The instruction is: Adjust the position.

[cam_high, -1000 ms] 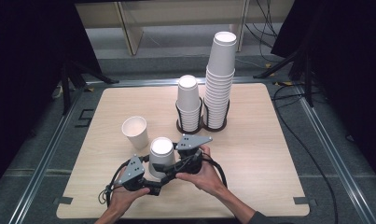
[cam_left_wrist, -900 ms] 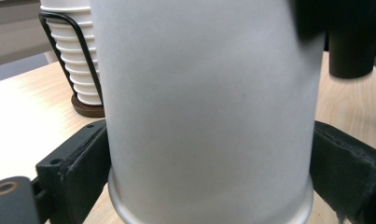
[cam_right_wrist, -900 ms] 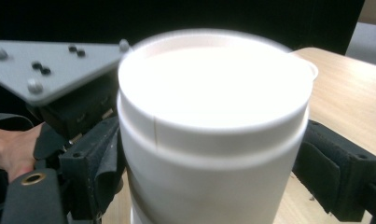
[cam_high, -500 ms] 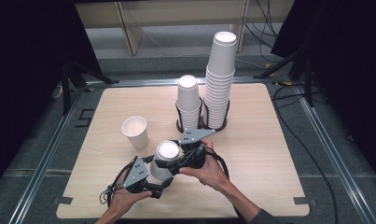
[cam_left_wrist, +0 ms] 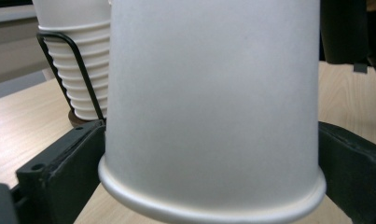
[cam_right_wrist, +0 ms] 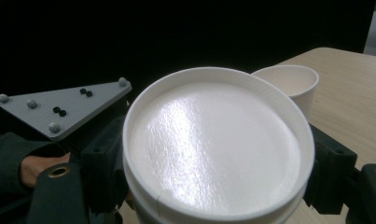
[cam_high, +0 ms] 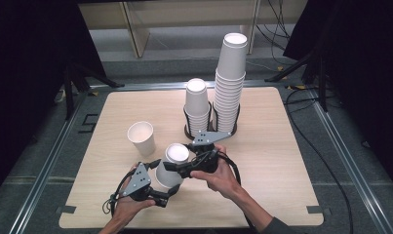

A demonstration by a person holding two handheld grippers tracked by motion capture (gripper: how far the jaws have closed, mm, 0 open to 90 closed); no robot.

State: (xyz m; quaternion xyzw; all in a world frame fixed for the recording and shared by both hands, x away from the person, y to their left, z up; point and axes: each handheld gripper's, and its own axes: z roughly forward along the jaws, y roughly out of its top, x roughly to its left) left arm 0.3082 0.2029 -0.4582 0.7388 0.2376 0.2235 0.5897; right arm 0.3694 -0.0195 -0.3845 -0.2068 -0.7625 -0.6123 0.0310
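I keep the inverted paper cup (cam_high: 170,168) above the counter (cam_high: 282,161), my right gripper (cam_high: 177,165) pinching near its base; my left gripper (cam_high: 165,192) has just been opening, jaws spread around its rim, freeing the handover.

Prob. lab: black curtains (cam_high: 33,63), framed table (cam_high: 262,122), floor cables (cam_high: 321,146).
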